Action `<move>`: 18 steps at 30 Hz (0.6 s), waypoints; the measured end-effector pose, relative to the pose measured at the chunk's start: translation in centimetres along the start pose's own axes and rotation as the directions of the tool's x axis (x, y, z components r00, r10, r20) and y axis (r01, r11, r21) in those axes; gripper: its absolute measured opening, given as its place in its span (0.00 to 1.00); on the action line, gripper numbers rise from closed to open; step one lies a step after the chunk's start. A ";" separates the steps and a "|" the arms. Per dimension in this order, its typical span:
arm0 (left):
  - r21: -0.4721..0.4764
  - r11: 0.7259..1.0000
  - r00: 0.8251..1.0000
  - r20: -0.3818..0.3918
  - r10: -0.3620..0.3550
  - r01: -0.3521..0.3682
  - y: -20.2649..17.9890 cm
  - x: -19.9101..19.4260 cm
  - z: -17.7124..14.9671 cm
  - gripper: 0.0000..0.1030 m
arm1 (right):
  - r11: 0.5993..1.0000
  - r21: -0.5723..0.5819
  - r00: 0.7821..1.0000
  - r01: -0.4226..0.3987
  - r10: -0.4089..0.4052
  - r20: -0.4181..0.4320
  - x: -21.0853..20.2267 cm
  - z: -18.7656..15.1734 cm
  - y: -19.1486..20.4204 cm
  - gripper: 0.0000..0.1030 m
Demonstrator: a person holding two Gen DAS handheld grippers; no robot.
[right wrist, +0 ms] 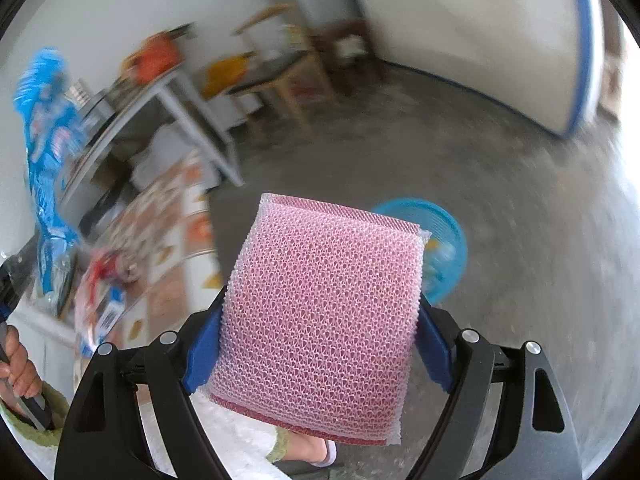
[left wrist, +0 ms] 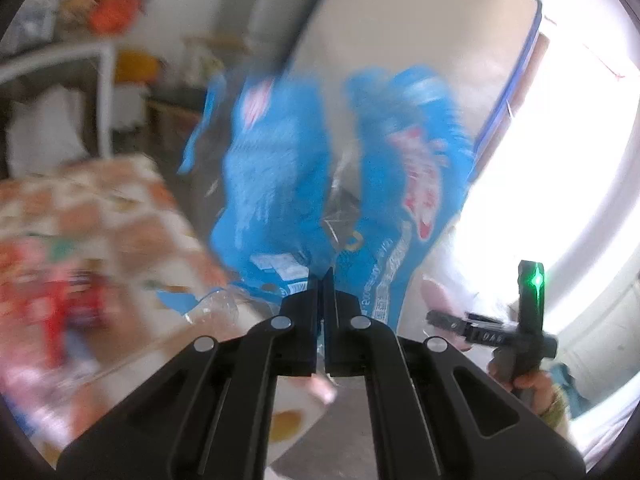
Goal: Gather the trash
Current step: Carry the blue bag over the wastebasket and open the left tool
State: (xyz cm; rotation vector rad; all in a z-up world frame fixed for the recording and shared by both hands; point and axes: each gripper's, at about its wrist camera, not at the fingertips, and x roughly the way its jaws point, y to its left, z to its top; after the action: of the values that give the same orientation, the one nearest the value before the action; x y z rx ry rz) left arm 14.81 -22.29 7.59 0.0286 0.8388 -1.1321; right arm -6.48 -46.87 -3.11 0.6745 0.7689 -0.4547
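Note:
My left gripper (left wrist: 321, 280) is shut on a blue plastic wrapper (left wrist: 276, 160), which hangs up in front of the camera, blurred by motion. The same wrapper shows at the far left of the right wrist view (right wrist: 46, 140). My right gripper (right wrist: 320, 320) is shut on a pink mesh sponge (right wrist: 320, 312), held between its blue pads (right wrist: 202, 354) above the floor. A blue basket (right wrist: 444, 248) stands on the concrete floor just beyond the sponge, partly hidden by it. The right gripper also shows at the lower right of the left wrist view (left wrist: 496, 330).
A table with a patterned cloth (left wrist: 100, 216) lies to the left, with red and blue packaging (right wrist: 108, 292) on it. A grey metal shelf (right wrist: 168, 108), a wooden chair (right wrist: 296, 80) and a white board with a blue edge (right wrist: 520, 40) stand behind.

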 end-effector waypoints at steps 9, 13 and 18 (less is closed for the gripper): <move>-0.083 0.997 0.906 -0.422 -0.031 -0.004 -0.7 22.2 0.1 0.01 | 0.975 0.206 0.995 0.078 -0.065 -0.071 4.4 -1.7 -8.9 0.78; -0.040 0.994 0.834 -0.548 0.063 -0.101 -0.5 31.1 -1.6 0.01 | 0.963 0.254 0.993 0.095 -0.071 -0.099 6.5 -2.3 -11.0 0.78; -0.008 0.983 0.747 -0.651 0.134 -0.183 -0.4 39.0 -4.7 0.01 | 0.947 0.304 0.989 0.107 -0.070 -0.129 8.2 -2.9 -13.3 0.78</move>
State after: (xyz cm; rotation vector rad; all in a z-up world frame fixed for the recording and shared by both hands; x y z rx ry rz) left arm 18.08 -51.05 -18.97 0.4541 1.4716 -0.9260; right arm -10.61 -55.29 -15.92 0.9694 0.8492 -0.6309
